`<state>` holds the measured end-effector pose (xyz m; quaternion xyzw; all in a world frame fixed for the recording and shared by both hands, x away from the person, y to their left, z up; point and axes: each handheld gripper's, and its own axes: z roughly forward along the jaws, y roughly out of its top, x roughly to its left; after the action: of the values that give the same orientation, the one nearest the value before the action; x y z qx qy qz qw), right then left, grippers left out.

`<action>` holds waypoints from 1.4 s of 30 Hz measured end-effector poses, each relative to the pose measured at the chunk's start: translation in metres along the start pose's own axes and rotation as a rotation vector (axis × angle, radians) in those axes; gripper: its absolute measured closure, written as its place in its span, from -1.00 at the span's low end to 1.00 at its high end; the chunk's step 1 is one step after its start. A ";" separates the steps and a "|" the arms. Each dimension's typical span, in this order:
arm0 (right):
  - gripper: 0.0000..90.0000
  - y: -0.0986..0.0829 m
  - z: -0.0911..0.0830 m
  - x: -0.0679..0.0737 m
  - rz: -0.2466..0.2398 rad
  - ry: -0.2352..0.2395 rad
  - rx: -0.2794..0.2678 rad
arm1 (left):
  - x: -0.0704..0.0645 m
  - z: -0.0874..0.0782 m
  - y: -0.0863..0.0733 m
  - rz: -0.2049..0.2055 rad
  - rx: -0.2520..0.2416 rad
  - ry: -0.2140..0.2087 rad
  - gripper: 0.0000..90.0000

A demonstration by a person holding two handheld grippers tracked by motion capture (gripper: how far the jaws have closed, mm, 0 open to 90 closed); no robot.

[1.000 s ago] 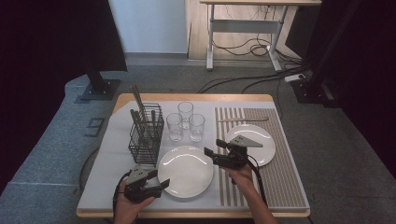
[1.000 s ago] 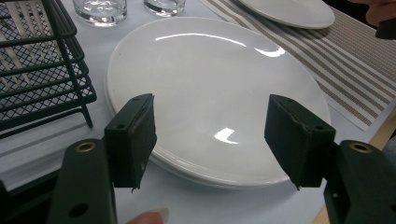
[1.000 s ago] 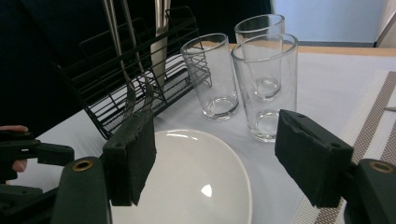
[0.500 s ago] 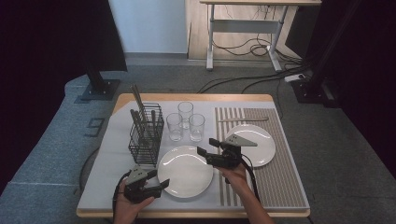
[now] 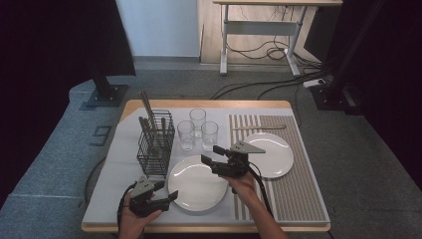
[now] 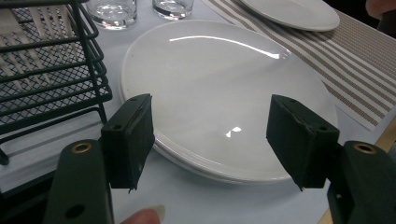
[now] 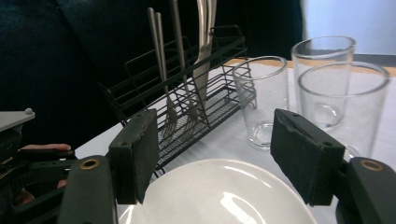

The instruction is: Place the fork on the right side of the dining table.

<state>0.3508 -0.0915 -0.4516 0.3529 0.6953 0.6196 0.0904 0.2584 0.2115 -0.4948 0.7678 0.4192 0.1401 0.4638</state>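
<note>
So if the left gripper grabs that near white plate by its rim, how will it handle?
The near white plate looks glazed and glossy, so it is probably slippery between the jaws of the left gripper. It seems rigid and likely breakable. Gripped at one edge, it may well tilt.

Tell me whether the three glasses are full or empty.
Empty: the three glasses stand upright, and the right gripper view shows clear bare bottoms with no liquid.

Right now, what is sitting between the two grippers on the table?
In the high view, the near white plate lies between the left gripper and the right gripper.
</note>
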 end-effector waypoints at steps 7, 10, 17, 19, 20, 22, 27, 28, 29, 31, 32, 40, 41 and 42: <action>-0.24 0.005 0.013 0.006 -0.015 0.013 0.003 | -0.001 -0.001 0.001 0.003 0.002 -0.002 -0.28; -0.22 0.005 0.017 0.007 -0.009 0.013 0.002 | -0.001 -0.001 0.001 0.005 0.001 -0.003 -0.28; -0.20 0.007 0.024 0.007 -0.002 0.019 0.008 | 0.000 -0.001 0.000 0.004 0.002 -0.002 -0.28; -0.20 0.008 0.026 0.007 -0.004 0.020 0.010 | -0.001 -0.001 0.000 0.004 0.002 -0.002 -0.28; -0.19 0.008 0.027 0.007 -0.005 0.020 0.011 | -0.001 -0.001 0.000 0.005 0.002 -0.003 -0.28; -0.19 0.009 0.029 0.008 -0.004 0.019 0.013 | -0.002 -0.001 0.000 0.007 0.003 -0.005 -0.28; -0.18 0.009 0.034 0.010 -0.017 0.019 0.025 | -0.003 0.000 0.000 0.012 0.007 -0.009 -0.28; -0.18 0.010 0.036 0.011 -0.018 0.020 0.023 | -0.003 0.000 0.000 0.011 0.007 -0.009 -0.28; -0.18 0.010 0.037 0.011 -0.017 0.020 0.020 | -0.003 0.000 0.000 0.010 0.006 -0.008 -0.28; -0.17 0.010 0.039 0.012 -0.017 0.025 0.020 | -0.002 -0.001 0.001 0.008 0.004 -0.008 -0.28; -0.17 0.010 0.040 0.013 -0.017 0.024 0.022 | -0.002 -0.002 0.001 0.007 0.003 -0.008 -0.28; -0.15 0.011 0.048 0.012 -0.018 0.024 0.024 | -0.002 -0.001 0.001 0.008 0.006 -0.011 -0.28; -0.14 0.011 0.049 0.012 -0.016 0.024 0.024 | -0.002 0.000 0.000 0.009 0.008 -0.013 -0.28; -0.15 0.012 0.050 0.012 -0.013 0.027 0.024 | -0.002 0.000 0.000 0.011 0.012 -0.014 -0.28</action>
<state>0.3743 -0.0447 -0.4479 0.3412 0.7058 0.6155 0.0808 0.2570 0.2095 -0.4941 0.7736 0.4128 0.1350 0.4614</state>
